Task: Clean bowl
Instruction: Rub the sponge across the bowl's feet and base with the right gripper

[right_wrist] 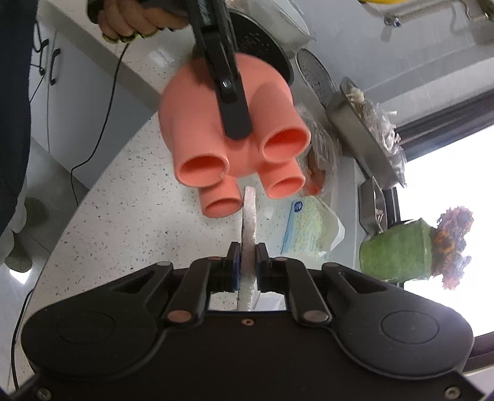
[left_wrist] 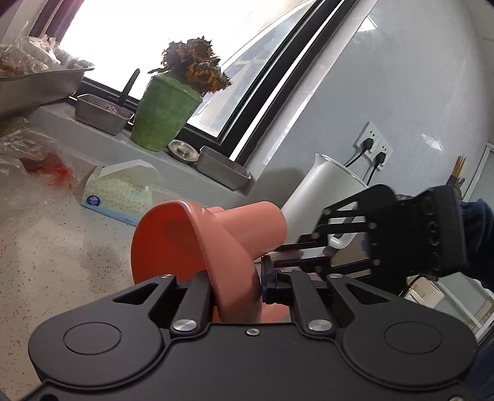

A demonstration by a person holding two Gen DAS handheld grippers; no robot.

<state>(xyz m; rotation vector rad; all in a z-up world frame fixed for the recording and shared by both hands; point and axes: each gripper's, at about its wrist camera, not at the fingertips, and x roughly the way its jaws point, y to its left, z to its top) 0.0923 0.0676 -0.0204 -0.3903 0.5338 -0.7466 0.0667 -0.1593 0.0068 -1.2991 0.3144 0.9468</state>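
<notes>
The pink bowl point(left_wrist: 173, 243), a plastic one with four hollow tube legs, is held in the air above the speckled table point(left_wrist: 46, 262), tipped on its side so its hollow faces away from the green pot point(left_wrist: 163, 114) on the windowsill. The left gripper point(left_wrist: 237, 287) is clamped on the bowl's rim, one finger inside the hollow and the other against the outer wall. In the right wrist view that same gripper comes down from above across the bowl's underside, between the legs, with a person's hand point(right_wrist: 136, 18) wrapped around its handle. The right gripper point(right_wrist: 247, 262) is closed on a thin grey scrubbing pad point(right_wrist: 249, 216), held edge-on so it stands up between the fingers; the pad's far end reaches in among the bowl's legs, though whether it touches them cannot be told. Below the bowl, on the table, a tissue box point(left_wrist: 120, 194) with a pale dotted pattern lies nearer the green pot, which carries dried brown flowers point(left_wrist: 194, 64). Beside the pot on the sill stand small steel trays point(left_wrist: 102, 114). A white kettle point(left_wrist: 327, 185) stands beyond the bowl, against the wall.
</notes>
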